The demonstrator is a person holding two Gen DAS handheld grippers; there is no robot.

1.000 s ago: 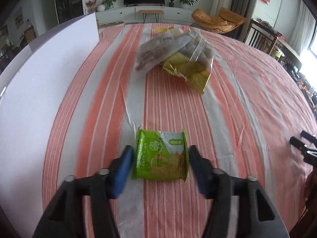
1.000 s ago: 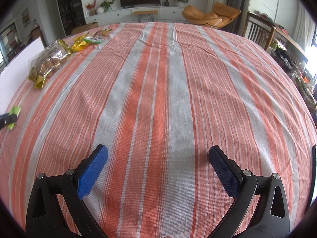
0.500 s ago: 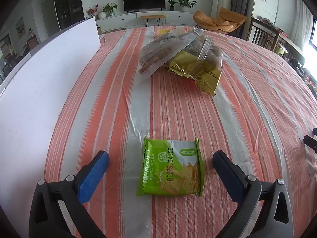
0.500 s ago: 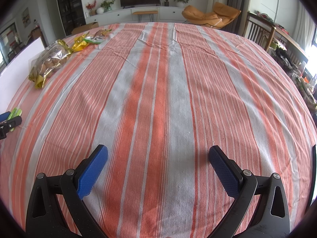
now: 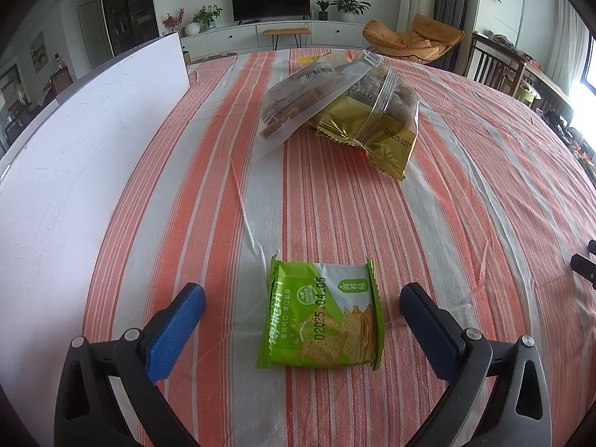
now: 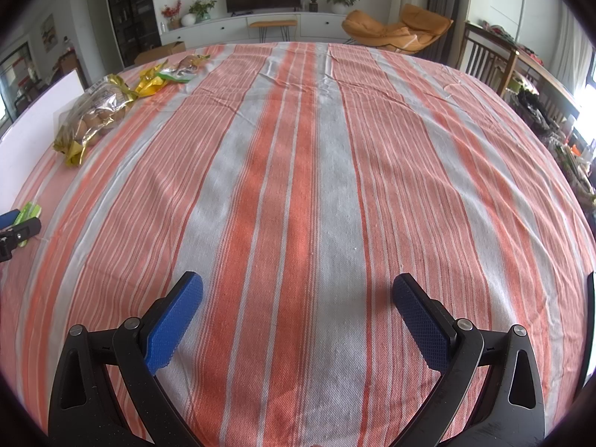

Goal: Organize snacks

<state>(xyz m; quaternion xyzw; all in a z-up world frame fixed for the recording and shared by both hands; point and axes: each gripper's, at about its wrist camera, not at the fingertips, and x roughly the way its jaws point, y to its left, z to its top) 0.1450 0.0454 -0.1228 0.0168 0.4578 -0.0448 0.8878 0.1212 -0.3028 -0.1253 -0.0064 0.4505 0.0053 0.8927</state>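
A green cracker packet (image 5: 322,316) lies flat on the striped tablecloth (image 5: 447,205), between the wide-apart blue pads of my left gripper (image 5: 302,300), which is open and does not touch it. Farther back lie a clear bag of brown snacks (image 5: 298,108) and a gold-edged bag (image 5: 376,126), overlapping. My right gripper (image 6: 297,290) hangs open over bare cloth with nothing between its fingers. In the right wrist view the left gripper's tip and the green packet (image 6: 28,212) show at the far left edge, and the snack bags (image 6: 93,111) lie at the back left.
A white board (image 5: 74,171) runs along the table's left side. More small yellow and green packets (image 6: 167,72) lie at the far left of the cloth. Chairs and a TV cabinet stand beyond the table.
My left gripper's pads, close on both sides of the green packet a second ago, have spread wide, and the packet now lies free on the cloth. The right gripper has not moved.
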